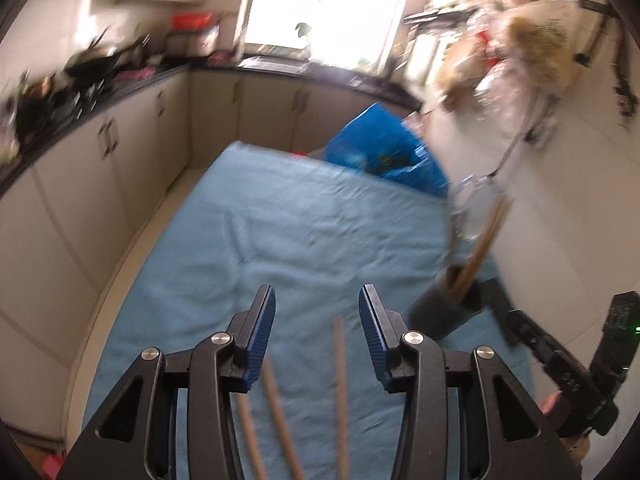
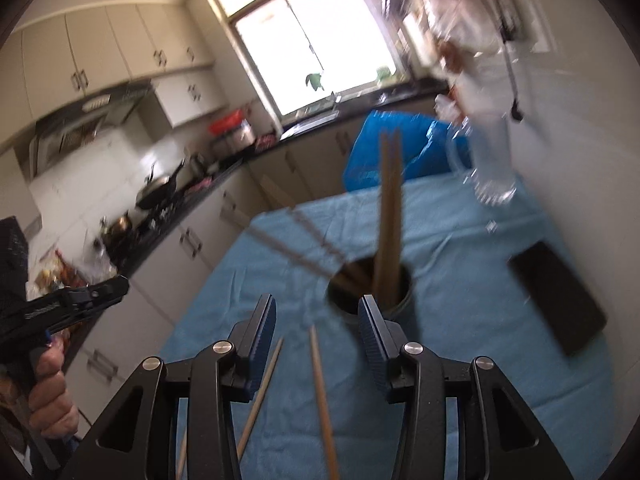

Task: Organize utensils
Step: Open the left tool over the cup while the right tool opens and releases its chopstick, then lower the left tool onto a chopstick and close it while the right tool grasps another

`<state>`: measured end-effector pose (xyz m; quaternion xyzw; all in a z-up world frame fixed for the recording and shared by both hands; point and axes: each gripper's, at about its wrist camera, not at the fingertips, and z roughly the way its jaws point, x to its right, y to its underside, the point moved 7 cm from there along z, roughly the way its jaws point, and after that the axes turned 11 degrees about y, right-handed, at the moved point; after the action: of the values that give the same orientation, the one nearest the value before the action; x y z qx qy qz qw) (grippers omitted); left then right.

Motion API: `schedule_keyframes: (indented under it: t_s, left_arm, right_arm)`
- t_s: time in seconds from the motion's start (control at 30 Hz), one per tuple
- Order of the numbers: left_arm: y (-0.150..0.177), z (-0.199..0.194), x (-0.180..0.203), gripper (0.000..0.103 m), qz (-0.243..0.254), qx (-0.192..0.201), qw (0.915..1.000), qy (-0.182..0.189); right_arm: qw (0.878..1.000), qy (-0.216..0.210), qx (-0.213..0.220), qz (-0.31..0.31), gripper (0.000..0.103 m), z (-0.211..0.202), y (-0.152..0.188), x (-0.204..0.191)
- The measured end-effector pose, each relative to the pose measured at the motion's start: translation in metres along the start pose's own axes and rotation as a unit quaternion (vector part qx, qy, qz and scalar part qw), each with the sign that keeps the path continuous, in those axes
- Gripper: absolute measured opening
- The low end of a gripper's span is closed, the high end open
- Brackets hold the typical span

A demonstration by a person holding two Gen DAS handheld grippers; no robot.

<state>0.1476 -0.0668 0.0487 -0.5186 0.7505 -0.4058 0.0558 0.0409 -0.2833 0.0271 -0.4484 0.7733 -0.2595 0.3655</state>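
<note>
Cabinets [image 1: 100, 148] line the kitchen's left wall under a dark, cluttered counter [image 1: 80, 92], a narrow strip of floor between them and my blue-clothed table [image 1: 280, 220]. My left gripper [image 1: 317, 312] hangs over the cloth, fingers spread and pinching nothing; three loose chopsticks [image 1: 340, 380] lie on the cloth below it. The middle of the cloth is open room, up to the far edge by the bright window [image 1: 324, 4]. My right gripper [image 2: 317, 312] is likewise spread and empty, above two loose chopsticks [image 2: 320, 380]. Just beyond its right finger stands a dark round holder [image 2: 400, 300] with several chopsticks upright in it. A blue bag [image 2: 372, 152] sits at the far edge. A flat black object [image 2: 556, 296] lies near the right-hand wall [image 2: 580, 140]. Blur leaves no writing readable.
</note>
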Motion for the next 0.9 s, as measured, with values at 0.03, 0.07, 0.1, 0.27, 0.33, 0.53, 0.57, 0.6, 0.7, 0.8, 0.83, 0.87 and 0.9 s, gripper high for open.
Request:
schedule_keyframes:
  t_s: [0.03,0.07,0.1,0.27,0.33,0.53,0.57,0.6,0.7,0.8,0.83,0.87,0.9]
  left_arm:
    - [0.009,0.004,-0.015,0.042,-0.012,-0.009,0.9998,-0.009]
    - [0.018,0.007,-0.029,0.042,-0.023,-0.018,0.9994,-0.017]
    - [0.025,0.011,-0.039,0.042,-0.030,-0.027,0.9989,-0.023]
    - [0.066,0.036,-0.091,0.042,-0.079,-0.080,0.9924,-0.049]
    - [0.077,0.047,-0.101,0.042,-0.089,-0.097,0.9899,-0.053]
    - [0.087,0.081,-0.102,0.035,-0.080,-0.126,0.9867,-0.066]
    - [0.088,0.087,-0.101,0.031,-0.078,-0.131,0.9861,-0.066]
    - [0.088,0.091,-0.101,0.024,-0.077,-0.135,0.9857,-0.065]
    - [0.086,0.095,-0.102,0.018,-0.069,-0.132,0.9855,-0.081]
    - [0.085,0.093,-0.104,0.007,-0.066,-0.128,0.9850,-0.094]
    - [0.086,0.092,-0.107,0.007,-0.067,-0.128,0.9843,-0.101]
    - [0.086,0.090,-0.108,0.007,-0.070,-0.127,0.9842,-0.101]
    - [0.087,0.087,-0.111,0.007,-0.075,-0.128,0.9842,-0.097]
  right_arm:
    - [1.000,-0.003,-0.008,-0.003,0.047,0.004,0.005,-0.004]
    - [1.000,-0.006,-0.018,-0.007,0.047,0.009,0.011,-0.009]
    - [1.000,-0.006,-0.027,-0.012,0.047,0.013,0.017,-0.013]
    - [0.998,-0.005,-0.066,-0.023,0.047,0.035,0.042,-0.028]
    - [0.996,-0.006,-0.081,-0.026,0.047,0.042,0.050,-0.035]
    - [0.994,0.000,-0.097,-0.040,0.047,0.051,0.061,-0.043]
    - [0.994,0.001,-0.099,-0.040,0.047,0.052,0.062,-0.044]
    - [0.994,0.003,-0.101,-0.042,0.047,0.054,0.063,-0.044]
    - [0.993,0.009,-0.108,-0.045,0.047,0.058,0.064,-0.043]
    - [0.992,0.012,-0.116,-0.053,0.047,0.065,0.066,-0.048]
    - [0.991,0.014,-0.122,-0.059,0.047,0.068,0.066,-0.050]
    - [0.989,0.017,-0.131,-0.068,0.047,0.074,0.068,-0.056]
    - [0.988,0.019,-0.138,-0.072,0.047,0.080,0.070,-0.060]
